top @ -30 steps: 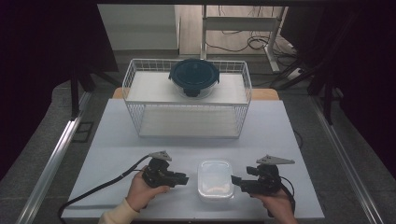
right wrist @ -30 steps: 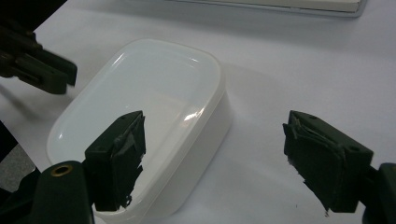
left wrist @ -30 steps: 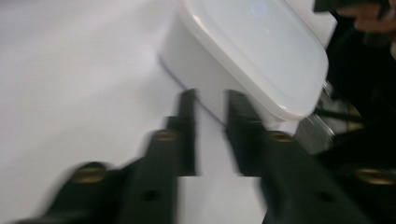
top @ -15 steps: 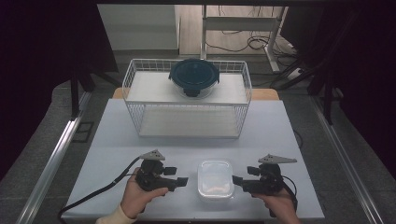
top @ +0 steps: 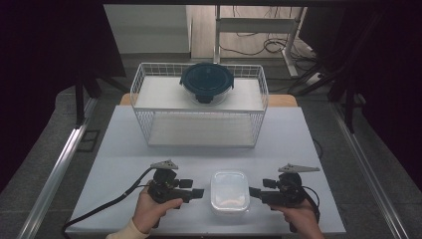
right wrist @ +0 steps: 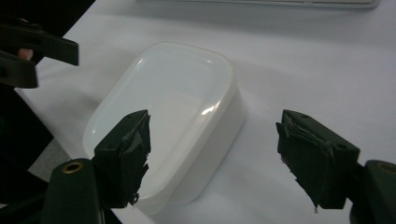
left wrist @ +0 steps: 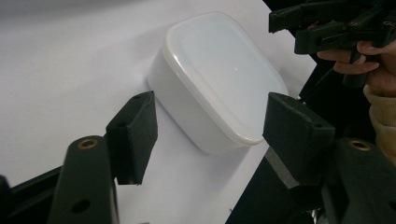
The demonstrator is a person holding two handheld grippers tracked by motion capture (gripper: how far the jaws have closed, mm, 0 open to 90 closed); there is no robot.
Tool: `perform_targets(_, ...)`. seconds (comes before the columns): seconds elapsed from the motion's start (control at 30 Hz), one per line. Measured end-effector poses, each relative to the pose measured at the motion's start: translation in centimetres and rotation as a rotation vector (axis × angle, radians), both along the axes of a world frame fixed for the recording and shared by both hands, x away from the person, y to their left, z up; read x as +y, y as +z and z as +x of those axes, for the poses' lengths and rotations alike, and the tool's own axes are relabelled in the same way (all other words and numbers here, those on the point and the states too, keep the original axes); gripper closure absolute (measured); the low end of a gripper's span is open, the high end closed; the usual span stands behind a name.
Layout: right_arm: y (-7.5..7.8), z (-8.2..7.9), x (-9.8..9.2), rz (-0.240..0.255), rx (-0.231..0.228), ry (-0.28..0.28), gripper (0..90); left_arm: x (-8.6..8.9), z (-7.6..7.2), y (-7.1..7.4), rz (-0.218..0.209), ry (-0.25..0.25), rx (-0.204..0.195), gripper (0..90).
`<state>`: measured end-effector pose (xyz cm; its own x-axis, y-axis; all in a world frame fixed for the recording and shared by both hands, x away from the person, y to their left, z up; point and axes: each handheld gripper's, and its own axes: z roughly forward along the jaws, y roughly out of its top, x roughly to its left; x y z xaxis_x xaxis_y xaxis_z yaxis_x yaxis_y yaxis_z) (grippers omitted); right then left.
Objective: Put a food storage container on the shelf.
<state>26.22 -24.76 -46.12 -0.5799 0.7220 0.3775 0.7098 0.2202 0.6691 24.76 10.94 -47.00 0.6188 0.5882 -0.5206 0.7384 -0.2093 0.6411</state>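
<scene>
The left tongs (top: pixel 198 192), shut a second ago, have opened wide, while the right tongs (top: pixel 255 191) have narrowed slightly. Both stand open and empty beside the lidded white rectangular plastic box (top: pixel 229 191) on the white desk (top: pixel 124 149), so a two-sided grasp looks imminent.

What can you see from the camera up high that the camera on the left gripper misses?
The high view alone takes in the wire basket at the back, the dark round lidded bowl on its shelf, and the left gripper from outside in a hand. The left gripper view alone gives a close look at the white box's side wall. Both show the white box on the table and the right gripper beside it, apart from it.
</scene>
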Motion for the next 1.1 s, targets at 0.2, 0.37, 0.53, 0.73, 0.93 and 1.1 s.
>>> perform_targets(0.2, -0.2, 0.1, 0.4, 0.017, 0.024, 0.027, 29.8, -0.9, 0.4, -0.8, -0.002, -0.017, 0.027, 40.2)
perform_targets(0.37, -0.2, 0.3, 0.7, 0.029, 0.034, 0.026, 32.5, -2.2, 1.1, -1.6, -0.003, -0.038, 0.066, 39.4)
perform_targets(0.53, -0.2, 0.4, 0.8, 0.038, 0.045, 0.017, 34.0, -2.8, 1.8, -2.2, -0.039, -0.027, 0.100, 40.6)
perform_targets(0.73, -1.1, 0.8, 1.0, 0.049, 0.095, 0.009, 38.0, -2.8, 2.2, -2.5, -0.078, -0.018, 0.144, 43.0)
perform_targets(0.93, -1.7, 0.9, 1.4, 0.062, 0.125, 0.014, 42.7, -2.9, 2.4, -2.9, -0.082, 0.000, 0.168, 45.3)
perform_targets(1.1, -2.2, 1.1, 1.4, 0.080, 0.157, 0.005, 46.4, -3.0, 3.0, -3.6, -0.101, 0.021, 0.216, 47.3)
